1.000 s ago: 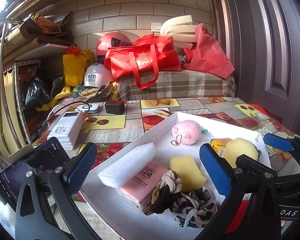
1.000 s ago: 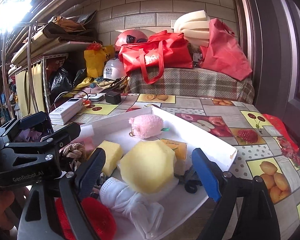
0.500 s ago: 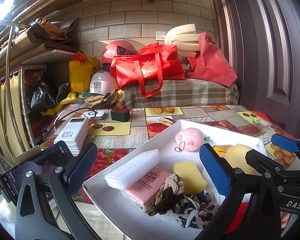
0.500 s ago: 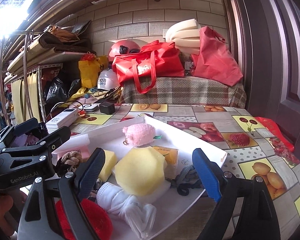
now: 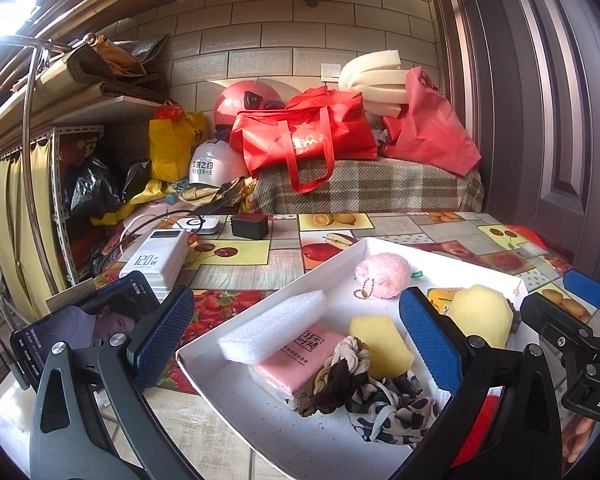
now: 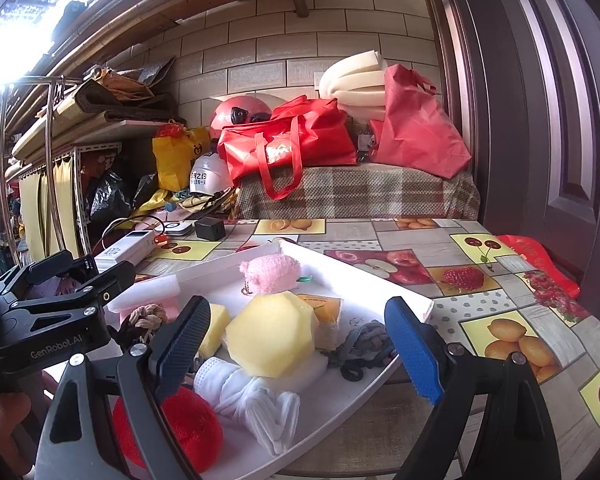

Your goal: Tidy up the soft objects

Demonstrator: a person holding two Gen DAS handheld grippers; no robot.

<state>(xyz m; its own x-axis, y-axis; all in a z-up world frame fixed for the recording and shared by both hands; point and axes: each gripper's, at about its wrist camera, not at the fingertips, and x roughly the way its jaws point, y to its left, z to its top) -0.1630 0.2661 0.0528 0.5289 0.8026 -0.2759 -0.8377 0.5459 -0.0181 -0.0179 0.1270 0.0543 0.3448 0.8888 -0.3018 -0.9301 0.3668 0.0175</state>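
Note:
A white tray [image 5: 340, 256] [image 6: 412, 300] on the table holds soft things: a white foam block [image 5: 274, 326], a pink tissue pack [image 5: 300, 354], a yellow sponge [image 5: 380, 344], a pink plush ball [image 5: 382, 270] [image 6: 270, 272], a large yellow sponge [image 6: 272, 334] [image 5: 480, 316], a braided hair tie [image 5: 340, 376], a patterned scrunchie [image 5: 388, 412], white cloth [image 6: 252, 396], a red scrubber [image 6: 180, 428] and a grey tie [image 6: 364, 348]. My left gripper [image 5: 296, 344] is open above the tray's near left. My right gripper [image 6: 300, 348] is open above the large sponge.
A phone [image 5: 84, 328], a white power bank [image 5: 156, 260] and a black charger [image 5: 250, 226] lie left of the tray. Red bags [image 5: 308, 136] and helmets sit on a plaid-covered bench behind. A door stands at the right. The table edge is near.
Both grippers have risen and tilted a little, so the tray sits lower in both views. Both stay open and empty. Nothing in the tray has moved.

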